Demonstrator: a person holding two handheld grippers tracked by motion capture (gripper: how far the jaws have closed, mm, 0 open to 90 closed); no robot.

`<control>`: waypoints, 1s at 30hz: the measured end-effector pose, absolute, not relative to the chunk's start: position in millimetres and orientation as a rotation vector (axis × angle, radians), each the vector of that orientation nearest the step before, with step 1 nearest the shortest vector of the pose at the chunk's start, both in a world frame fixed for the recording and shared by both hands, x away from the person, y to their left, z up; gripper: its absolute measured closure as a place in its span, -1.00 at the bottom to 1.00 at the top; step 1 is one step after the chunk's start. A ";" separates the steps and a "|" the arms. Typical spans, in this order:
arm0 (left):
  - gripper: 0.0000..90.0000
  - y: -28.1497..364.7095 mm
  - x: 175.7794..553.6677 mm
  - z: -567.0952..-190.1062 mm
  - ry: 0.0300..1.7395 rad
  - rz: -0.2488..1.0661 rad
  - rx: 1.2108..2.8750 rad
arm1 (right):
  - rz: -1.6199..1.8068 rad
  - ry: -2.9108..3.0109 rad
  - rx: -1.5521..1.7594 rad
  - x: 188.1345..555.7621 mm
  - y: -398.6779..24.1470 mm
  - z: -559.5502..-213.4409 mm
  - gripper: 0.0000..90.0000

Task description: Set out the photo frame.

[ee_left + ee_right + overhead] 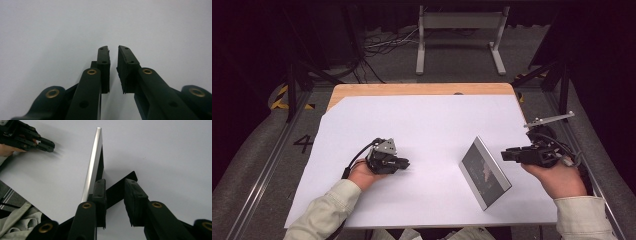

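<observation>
Near the table's front edge, a picture frame stands propped right of centre; right tongs beside its edge, left tongs well apart over bare white, both slightly parted, empty.

A silver-edged picture frame with a dark picture stands tilted on the white sheet, right of centre. Its black rear stand props it.

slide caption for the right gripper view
Picture frame standing on its black stand on white paper, hand-held gripper open behind it.
</observation>
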State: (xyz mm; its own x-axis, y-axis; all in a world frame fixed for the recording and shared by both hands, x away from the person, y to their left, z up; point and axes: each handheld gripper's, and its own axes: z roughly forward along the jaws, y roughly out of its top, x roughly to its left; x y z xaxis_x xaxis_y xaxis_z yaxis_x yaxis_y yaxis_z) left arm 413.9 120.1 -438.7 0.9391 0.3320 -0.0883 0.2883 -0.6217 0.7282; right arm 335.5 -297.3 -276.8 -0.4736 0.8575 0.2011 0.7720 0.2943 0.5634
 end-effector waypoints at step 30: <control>0.76 117.1 413.4 -440.2 0.429 0.070 2.290 | 0.830 2.505 1.573 338.2 -266.7 -263.4 0.42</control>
State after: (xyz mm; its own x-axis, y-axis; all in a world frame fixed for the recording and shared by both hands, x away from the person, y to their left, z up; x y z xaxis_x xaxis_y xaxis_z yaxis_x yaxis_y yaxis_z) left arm 413.4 117.1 -440.2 0.9413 0.3269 -0.0837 0.2835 -0.6315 0.7217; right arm 338.2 -266.7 -263.4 -0.4740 0.8525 0.2202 0.8153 0.3305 0.4755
